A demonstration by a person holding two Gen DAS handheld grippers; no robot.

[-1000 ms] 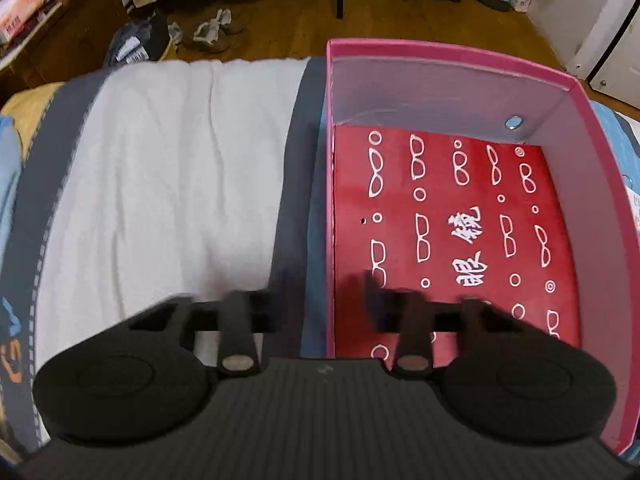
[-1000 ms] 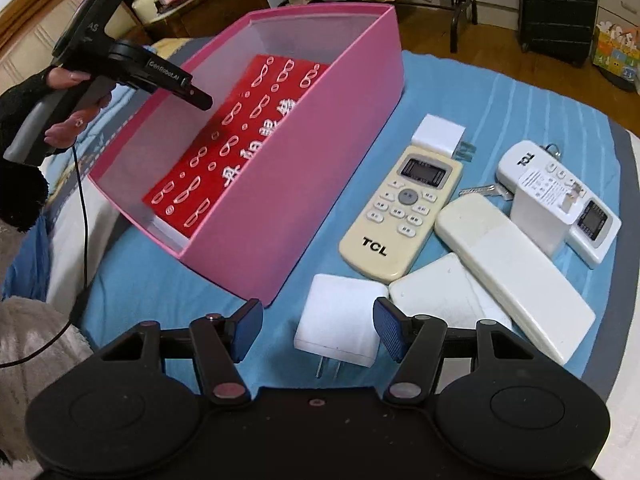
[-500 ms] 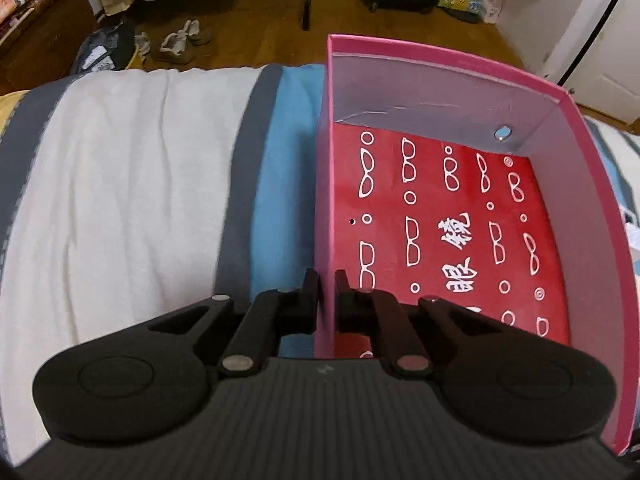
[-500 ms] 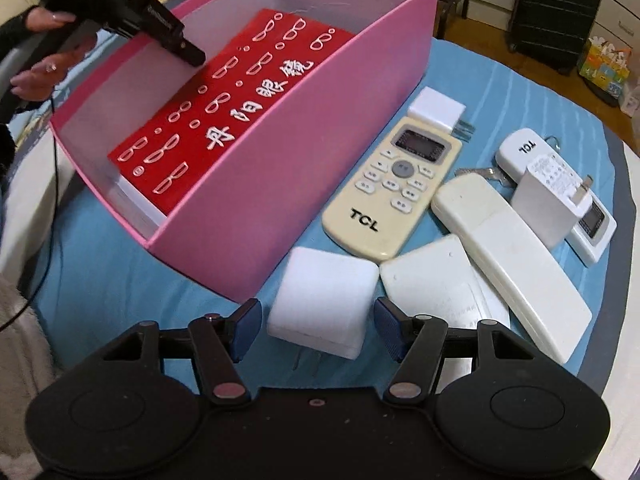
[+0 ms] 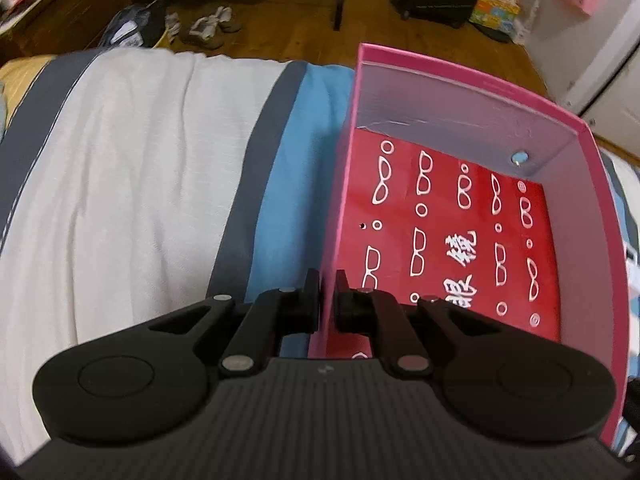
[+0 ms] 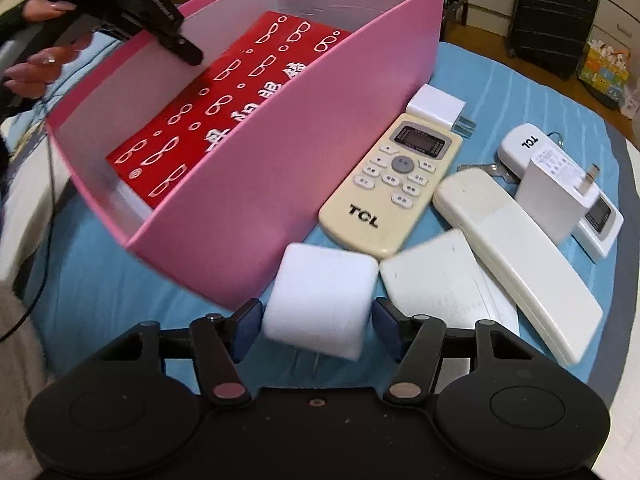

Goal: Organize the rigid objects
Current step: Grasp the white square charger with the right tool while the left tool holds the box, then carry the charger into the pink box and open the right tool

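The left gripper (image 5: 328, 296) is clamped on the near end of the pink box's (image 5: 340, 208) left wall, one finger outside and one inside; the right gripper (image 6: 316, 326) straddles a white charger (image 6: 320, 300), and its jaws have just been narrowing around it, though a small gap shows on each side, so it isn't gripped. The left view alone shows the striped bedcover (image 5: 120, 180), white with grey and blue bands, and the box's pale lining with a small metal stud; a red sheet (image 5: 460, 240) printed with white glasses lies flat on the bottom. The right view alone shows a hand (image 6: 44, 52) holding the left gripper at the box's far wall, and right of the box a cream TCL remote (image 6: 392, 188), a small white plug (image 6: 436, 110), two blank white oblong slabs, a second white remote (image 6: 524, 144) and an adapter on top of it. A second ago the left jaws stood apart over that wall; now they pinch it. The charger then lay farther from the right gripper, pins visible.
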